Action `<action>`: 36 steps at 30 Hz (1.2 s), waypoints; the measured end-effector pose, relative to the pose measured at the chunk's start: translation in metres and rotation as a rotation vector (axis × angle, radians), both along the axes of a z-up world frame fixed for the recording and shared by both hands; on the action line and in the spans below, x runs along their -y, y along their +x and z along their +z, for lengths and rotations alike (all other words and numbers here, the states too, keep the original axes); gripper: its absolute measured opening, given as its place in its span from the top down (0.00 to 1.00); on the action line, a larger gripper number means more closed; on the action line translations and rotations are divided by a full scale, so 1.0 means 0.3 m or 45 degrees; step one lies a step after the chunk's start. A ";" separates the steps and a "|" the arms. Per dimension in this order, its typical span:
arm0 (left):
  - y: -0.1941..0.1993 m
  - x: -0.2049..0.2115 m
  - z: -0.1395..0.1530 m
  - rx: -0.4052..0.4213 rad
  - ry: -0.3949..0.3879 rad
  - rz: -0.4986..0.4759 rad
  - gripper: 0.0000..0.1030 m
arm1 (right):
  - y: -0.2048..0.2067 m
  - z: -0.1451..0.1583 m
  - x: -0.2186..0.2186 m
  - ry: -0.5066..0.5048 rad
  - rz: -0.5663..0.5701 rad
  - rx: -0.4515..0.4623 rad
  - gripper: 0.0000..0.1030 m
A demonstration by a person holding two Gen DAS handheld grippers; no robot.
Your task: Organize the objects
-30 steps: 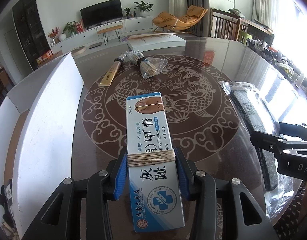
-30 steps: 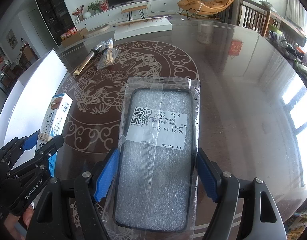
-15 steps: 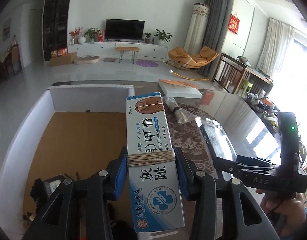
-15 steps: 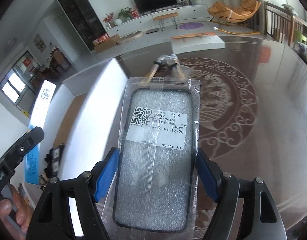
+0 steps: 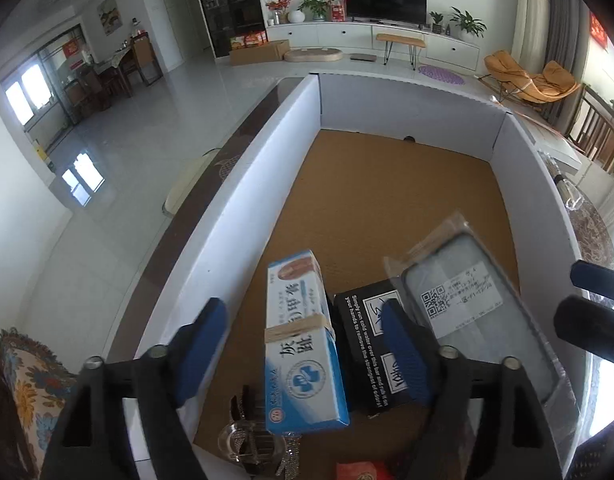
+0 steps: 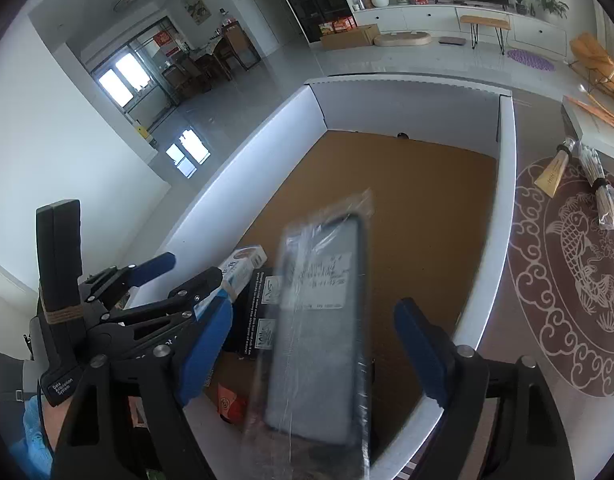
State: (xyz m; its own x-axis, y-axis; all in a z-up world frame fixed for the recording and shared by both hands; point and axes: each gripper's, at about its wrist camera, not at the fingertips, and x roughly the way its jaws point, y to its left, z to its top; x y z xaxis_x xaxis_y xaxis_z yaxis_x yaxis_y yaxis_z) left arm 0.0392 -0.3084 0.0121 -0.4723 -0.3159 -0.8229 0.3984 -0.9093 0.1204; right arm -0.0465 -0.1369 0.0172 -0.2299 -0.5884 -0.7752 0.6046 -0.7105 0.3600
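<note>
A big white cardboard box (image 5: 243,200) with a brown floor lies under both grippers; it also shows in the right wrist view (image 6: 503,216). My left gripper (image 5: 303,344) is open; the blue-and-white ointment carton (image 5: 303,352) tied with twine sits loose between its jaws, inside the box. My right gripper (image 6: 311,344) is open; the bagged phone case (image 6: 323,332) is blurred between its jaws, over the box. The case (image 5: 467,308) also shows in the left wrist view, next to a black printed box (image 5: 367,344).
Small items lie at the box's near end: a metal clip (image 5: 247,436) and a red packet (image 6: 231,404). On the dragon-patterned table (image 6: 579,280) to the right lie a gold tube (image 6: 553,172) and a bagged bundle of sticks (image 6: 599,188).
Both grippers swung left from the table to above the box. Both jaws opened, letting go of the ointment carton and the phone case, which are dropping into the box.
</note>
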 end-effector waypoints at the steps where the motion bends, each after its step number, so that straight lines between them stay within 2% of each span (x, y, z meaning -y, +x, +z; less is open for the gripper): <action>1: 0.003 0.005 -0.001 -0.010 -0.017 0.026 0.08 | 0.006 -0.004 -0.008 0.012 -0.004 -0.024 0.08; 5: -0.001 -0.016 0.023 -0.087 0.018 0.062 0.08 | 0.028 0.045 -0.096 -0.008 -0.080 -0.177 0.06; 7: -0.016 -0.063 0.056 -0.154 0.035 0.041 0.08 | 0.026 0.078 -0.183 -0.024 -0.190 -0.282 0.00; 10: -0.022 -0.166 0.114 -0.252 0.049 -0.033 0.08 | 0.013 0.076 -0.342 0.002 -0.409 -0.402 0.00; 12: -0.034 -0.255 0.146 -0.306 0.068 -0.114 0.08 | -0.011 0.034 -0.462 0.056 -0.550 -0.405 0.00; 16: -0.022 -0.462 0.205 -0.399 0.125 -0.315 0.08 | -0.042 -0.124 -0.734 0.216 -0.778 -0.323 0.00; 19: -0.011 -0.624 0.228 -0.429 0.184 -0.475 0.05 | -0.042 -0.246 -0.923 0.343 -0.923 -0.252 0.00; 23: -0.036 -0.842 0.214 -0.375 0.243 -0.652 0.04 | -0.021 -0.359 -1.118 0.423 -1.064 -0.179 0.00; 26: -0.046 -0.978 0.163 -0.297 0.278 -0.741 0.04 | -0.002 -0.352 -1.199 0.346 -1.182 -0.110 0.00; 29: -0.049 -1.073 0.097 -0.221 0.273 -0.789 0.04 | 0.013 -0.341 -1.208 0.379 -1.202 -0.142 0.00; 31: -0.044 -1.117 0.063 -0.189 0.248 -0.802 0.04 | 0.017 -0.348 -1.204 0.389 -1.209 -0.122 0.00; 36: -0.072 -1.148 -0.035 -0.122 0.195 -0.800 0.04 | 0.017 -0.346 -1.174 0.449 -1.197 -0.167 0.00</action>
